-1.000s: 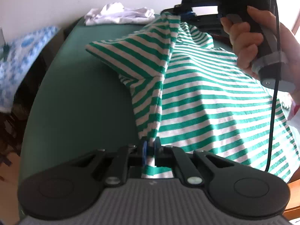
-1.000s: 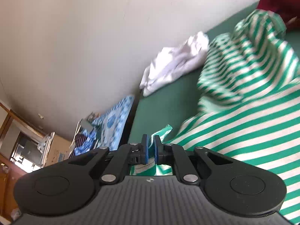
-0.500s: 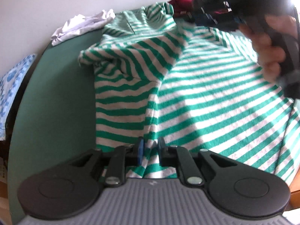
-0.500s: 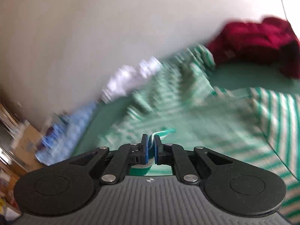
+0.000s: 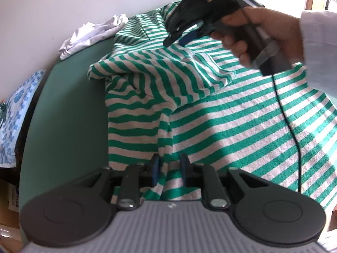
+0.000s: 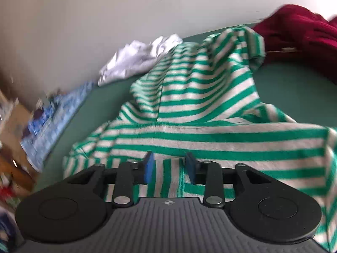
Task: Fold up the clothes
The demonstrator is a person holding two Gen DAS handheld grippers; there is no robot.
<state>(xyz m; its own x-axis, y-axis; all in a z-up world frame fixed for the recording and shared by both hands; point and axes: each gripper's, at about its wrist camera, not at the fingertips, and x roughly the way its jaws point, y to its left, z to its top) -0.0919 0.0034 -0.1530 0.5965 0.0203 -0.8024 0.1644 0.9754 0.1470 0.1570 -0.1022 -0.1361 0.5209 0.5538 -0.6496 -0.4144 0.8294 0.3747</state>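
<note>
Green felt table (image 5: 63, 126): the broad work surface, running back to a pale wall, with clothes spread and heaped across it.
Striped shirt (image 5: 231, 122): green-and-white knit lying over most of the near table, one side flap folded inward across the body, its sleeve bunched toward the far left edge.
Red garment (image 6: 299, 33): a crumpled dark-red heap at the far right, touching the shirt's raised far end.
White garment (image 5: 92, 35): a loose pile against the wall, just beside the shirt's top.
Blue patterned cloth (image 5: 16, 113): off the table's left edge, apart from the work.
Left gripper (image 5: 169, 164): jaws opening, a ridge of the folded hem between them but the pads standing clear of it.
Right gripper (image 6: 169, 164): seen from the left wrist held in a hand (image 5: 263, 31) over the collar end; jaws closing but visibly apart, striped fabric beneath them, nothing clamped.
Risk: the freshly laid flap looks lumpy; if either gripper drags away while fabric snags on a pad, the fold may pull open or skew.
</note>
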